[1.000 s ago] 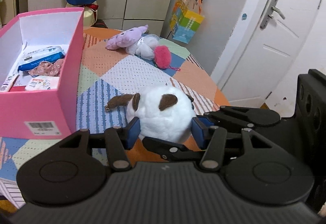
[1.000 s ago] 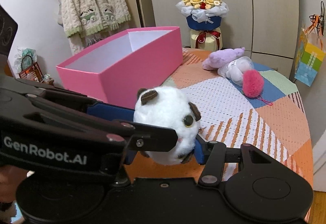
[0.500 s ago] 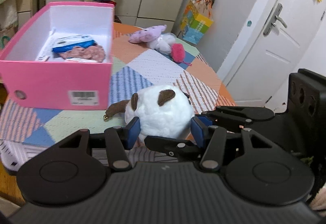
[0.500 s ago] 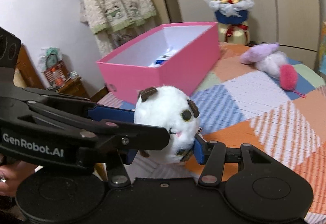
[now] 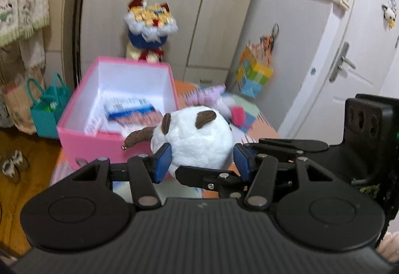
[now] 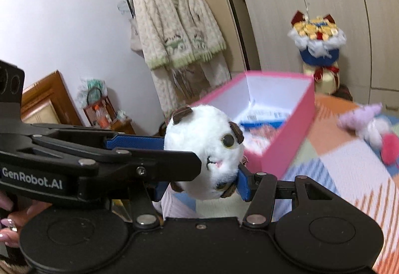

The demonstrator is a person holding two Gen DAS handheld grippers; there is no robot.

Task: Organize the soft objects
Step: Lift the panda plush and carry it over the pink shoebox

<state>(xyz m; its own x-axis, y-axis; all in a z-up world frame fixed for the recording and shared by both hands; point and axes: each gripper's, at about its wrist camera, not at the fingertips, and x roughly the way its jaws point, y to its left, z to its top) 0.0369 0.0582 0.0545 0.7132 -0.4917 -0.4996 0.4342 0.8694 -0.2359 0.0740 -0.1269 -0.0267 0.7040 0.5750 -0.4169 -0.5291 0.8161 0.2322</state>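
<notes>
Round white plush toy with brown ears [image 5: 192, 142] raised above near table edge, short of open pink cardboard box [image 5: 99, 142], face toward right gripper [image 6: 203, 170], brown tail pointing left, left gripper [image 5: 202, 162] and right gripper both pinching its sides.

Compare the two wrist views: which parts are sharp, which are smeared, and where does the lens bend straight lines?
Left wrist view: the white plush and left gripper are sharp; the pink box and bouquet are motion-smeared; the door bows. Right wrist view: plush and right gripper are crisp; the quilt streaks; the wardrobe edges curve.
</notes>
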